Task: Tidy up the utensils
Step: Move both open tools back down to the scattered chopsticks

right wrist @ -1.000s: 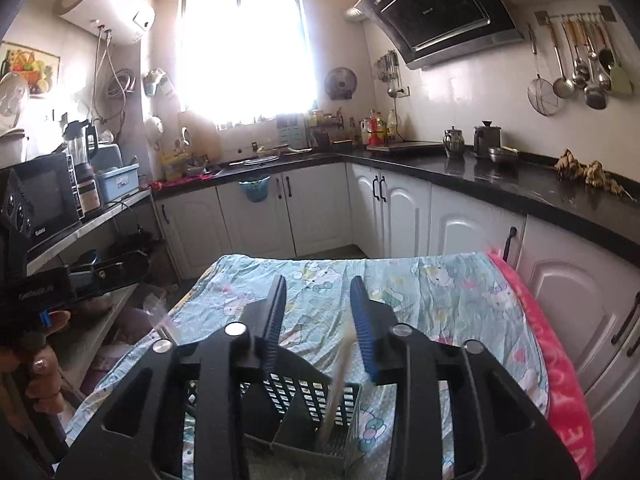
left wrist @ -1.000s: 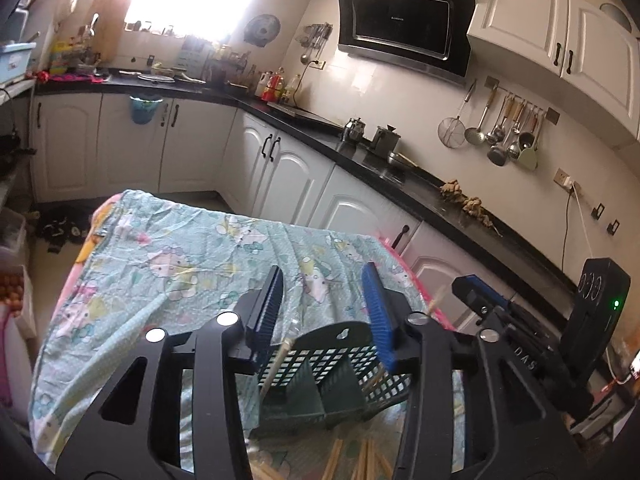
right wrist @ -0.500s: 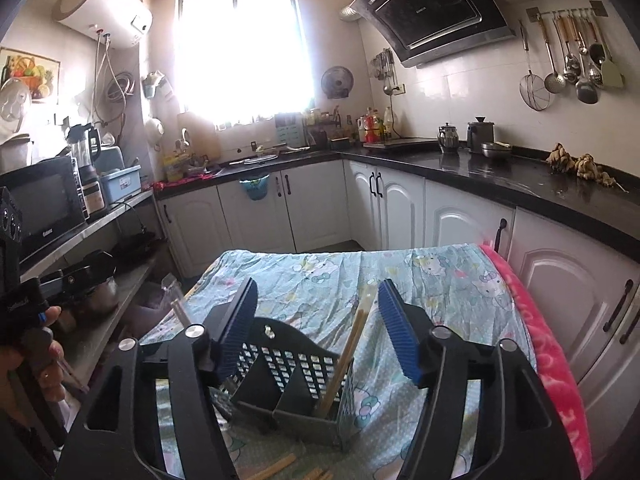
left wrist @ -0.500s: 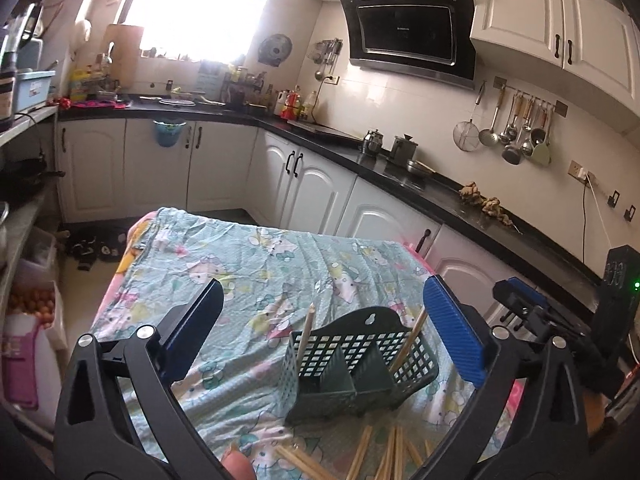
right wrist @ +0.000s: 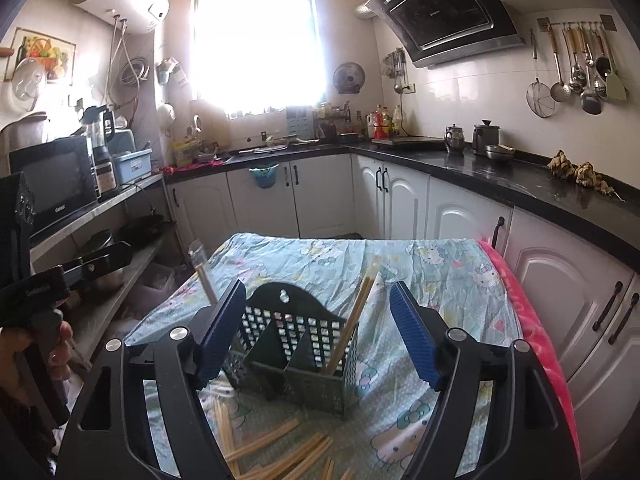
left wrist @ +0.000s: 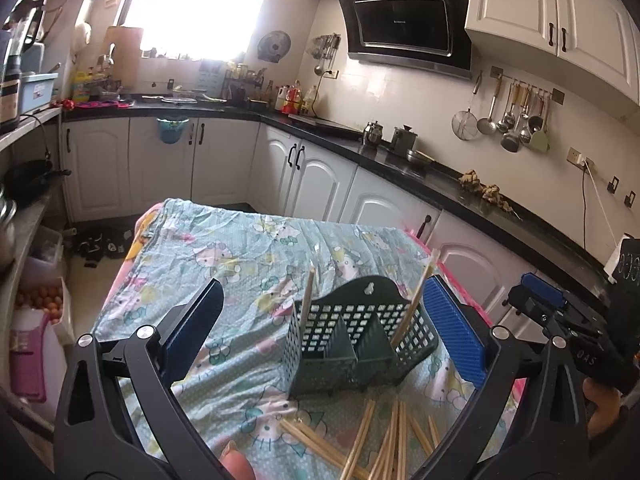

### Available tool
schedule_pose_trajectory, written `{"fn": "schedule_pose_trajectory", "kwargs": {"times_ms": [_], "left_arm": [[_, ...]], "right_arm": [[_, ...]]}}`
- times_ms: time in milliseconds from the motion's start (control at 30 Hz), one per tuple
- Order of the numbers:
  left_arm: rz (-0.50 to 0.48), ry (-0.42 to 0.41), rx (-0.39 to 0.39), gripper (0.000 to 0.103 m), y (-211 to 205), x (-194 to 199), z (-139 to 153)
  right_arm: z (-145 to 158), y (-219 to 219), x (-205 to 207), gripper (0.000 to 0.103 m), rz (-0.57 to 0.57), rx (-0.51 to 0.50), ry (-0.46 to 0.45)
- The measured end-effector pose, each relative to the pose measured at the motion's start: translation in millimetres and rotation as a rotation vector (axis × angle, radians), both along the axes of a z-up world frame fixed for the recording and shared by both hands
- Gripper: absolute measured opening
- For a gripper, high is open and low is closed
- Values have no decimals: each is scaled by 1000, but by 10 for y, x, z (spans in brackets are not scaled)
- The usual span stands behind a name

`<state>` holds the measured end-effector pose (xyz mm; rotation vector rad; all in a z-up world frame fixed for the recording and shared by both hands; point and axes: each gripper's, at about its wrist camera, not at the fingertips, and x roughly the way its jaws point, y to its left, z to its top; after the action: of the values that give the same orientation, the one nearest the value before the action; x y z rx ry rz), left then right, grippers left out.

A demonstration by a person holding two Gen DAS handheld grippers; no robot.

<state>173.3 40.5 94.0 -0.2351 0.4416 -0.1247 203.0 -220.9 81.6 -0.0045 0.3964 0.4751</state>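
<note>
Left gripper [left wrist: 320, 338] wide open, empty; right gripper [right wrist: 316, 334] just opening, empty. Next: take one chopstick [left wrist: 362, 440] near table's [left wrist: 240, 252] front edge, drop upright into caddy [left wrist: 356, 344].

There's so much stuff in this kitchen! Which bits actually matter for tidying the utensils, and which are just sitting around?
Part of the job:
- green caddy
- chopsticks standing in it
- loose chopsticks on the cloth
- left tool and right tool, both open, nothing between them

Just lying about:
- hanging ladles
- kettle
- microwave
- bottles
</note>
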Motion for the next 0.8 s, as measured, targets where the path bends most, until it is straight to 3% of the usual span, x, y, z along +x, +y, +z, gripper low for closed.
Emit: {"fn": "schedule_pose_trajectory", "kwargs": {"times_ms": [800], "left_arm": [[-91,76,87,92,-398,-222,-439]], "right_arm": [[-441,-10,-396,73,42,-88,102]]}}
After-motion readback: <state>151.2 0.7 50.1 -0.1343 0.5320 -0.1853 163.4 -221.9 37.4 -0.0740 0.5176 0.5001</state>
